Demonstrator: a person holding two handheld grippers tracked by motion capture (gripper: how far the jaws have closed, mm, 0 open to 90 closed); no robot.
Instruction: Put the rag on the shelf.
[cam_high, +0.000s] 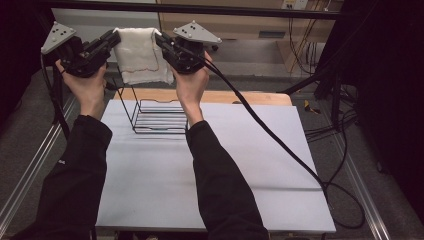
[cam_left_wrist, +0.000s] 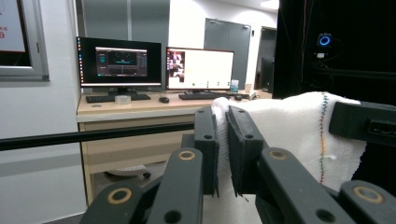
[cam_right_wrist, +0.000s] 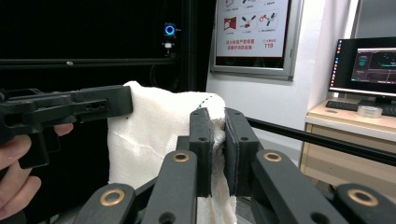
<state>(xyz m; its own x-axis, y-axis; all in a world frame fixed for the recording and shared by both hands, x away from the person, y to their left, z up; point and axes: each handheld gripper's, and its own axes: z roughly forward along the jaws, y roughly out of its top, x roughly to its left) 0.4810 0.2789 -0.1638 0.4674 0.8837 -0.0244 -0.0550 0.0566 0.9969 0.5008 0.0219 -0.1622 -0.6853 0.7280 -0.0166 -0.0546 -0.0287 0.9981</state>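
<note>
Lab room, monitors on a wooden desk (cam_left_wrist: 140, 105) in the background, black frame around the rig. White table (cam_high: 215, 170) with a black wire rack (cam_high: 157, 116) standing near its far edge. White towel (cam_high: 141, 54) is held up in the air beyond and above the rack, stretched between both grippers and hanging down. Left gripper (cam_high: 114, 37) has its jaws pinched on the towel's top left corner; towel edge is squeezed between the pads in the left gripper view. Right gripper (cam_high: 160, 39) jaws are pinched on the top right corner. Both hands are raised, forearms in black sleeves (cam_high: 220, 185).
</note>
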